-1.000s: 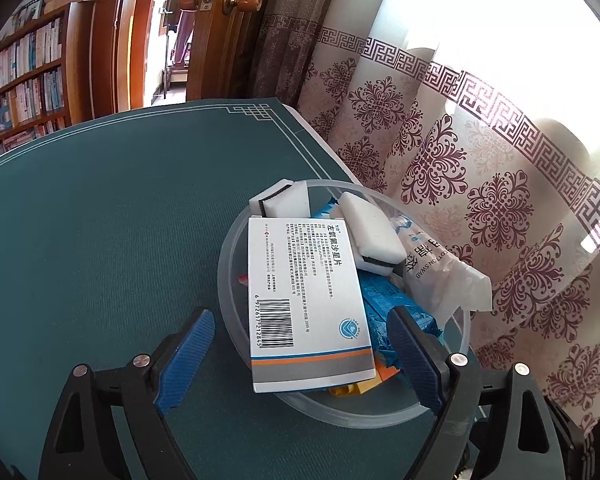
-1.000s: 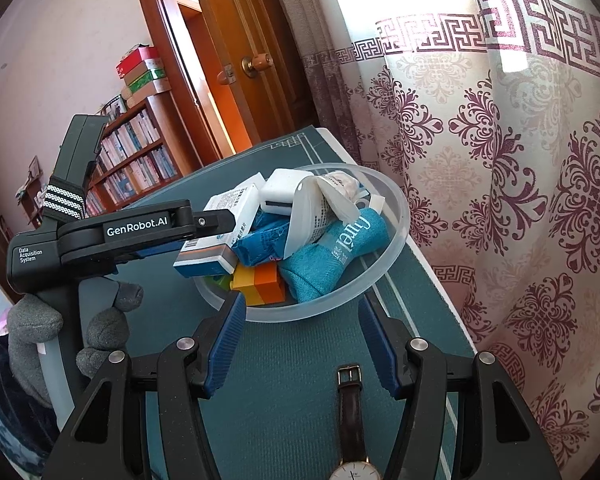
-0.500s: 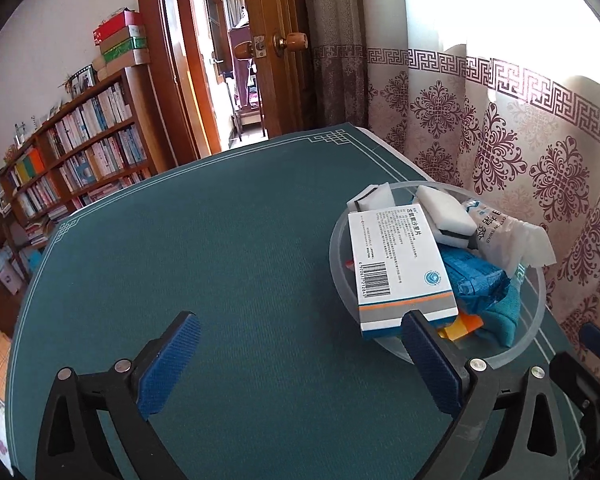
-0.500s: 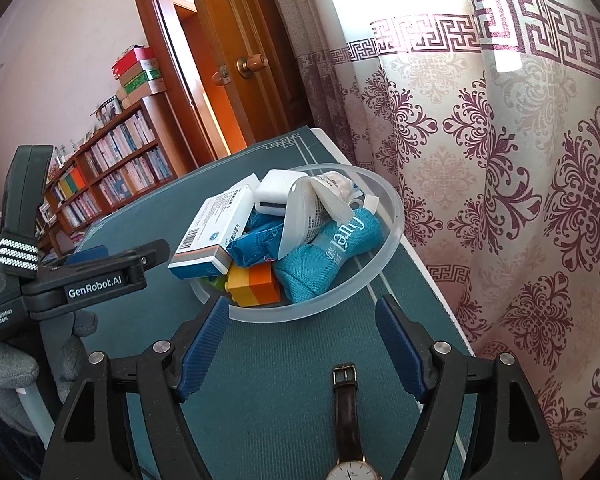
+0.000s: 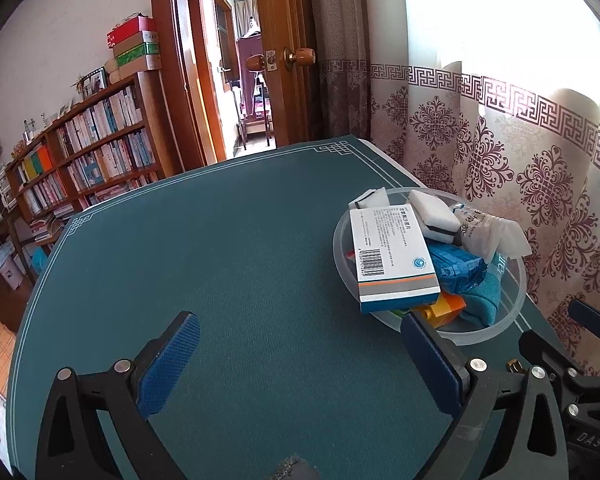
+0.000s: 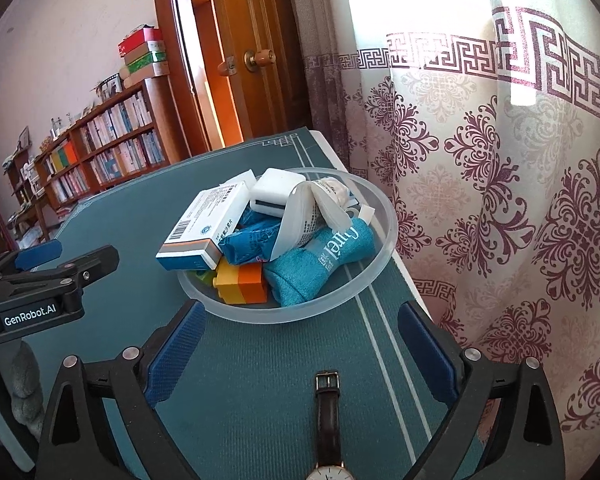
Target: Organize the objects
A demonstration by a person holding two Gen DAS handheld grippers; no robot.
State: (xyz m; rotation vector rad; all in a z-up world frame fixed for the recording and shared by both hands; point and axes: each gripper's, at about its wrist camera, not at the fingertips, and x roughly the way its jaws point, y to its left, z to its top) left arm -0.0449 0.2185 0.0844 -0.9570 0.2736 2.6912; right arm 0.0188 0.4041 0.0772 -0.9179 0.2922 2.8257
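Observation:
A clear plastic bowl [image 5: 480, 334] [image 6: 380, 264] sits at the table's right edge. It holds a white medicine box [image 5: 392, 256] [image 6: 204, 228], a white sponge [image 6: 274, 192], a blue packet [image 6: 252, 240], a white plastic bag [image 6: 304, 216], a teal pouch [image 6: 320, 264] and an orange-yellow brick [image 6: 244, 284]. My left gripper [image 5: 298, 332] is open and empty over bare mat, left of the bowl. My right gripper [image 6: 303, 320] has its jaws opening just short of the bowl. A brown-strap wristwatch [image 6: 327, 412] lies flat between them, untouched by the pads.
The green table mat [image 5: 220, 260] stretches left and back to its bordered edge. A patterned curtain [image 6: 500, 200] hangs close against the table's right side. A bookshelf [image 5: 92, 152] and an open wooden door [image 5: 284, 80] stand beyond the table.
My left gripper has drawn back and to the left from the bowl, its jaws a little wider. The right gripper stayed put while its jaws spread wide apart around the watch.

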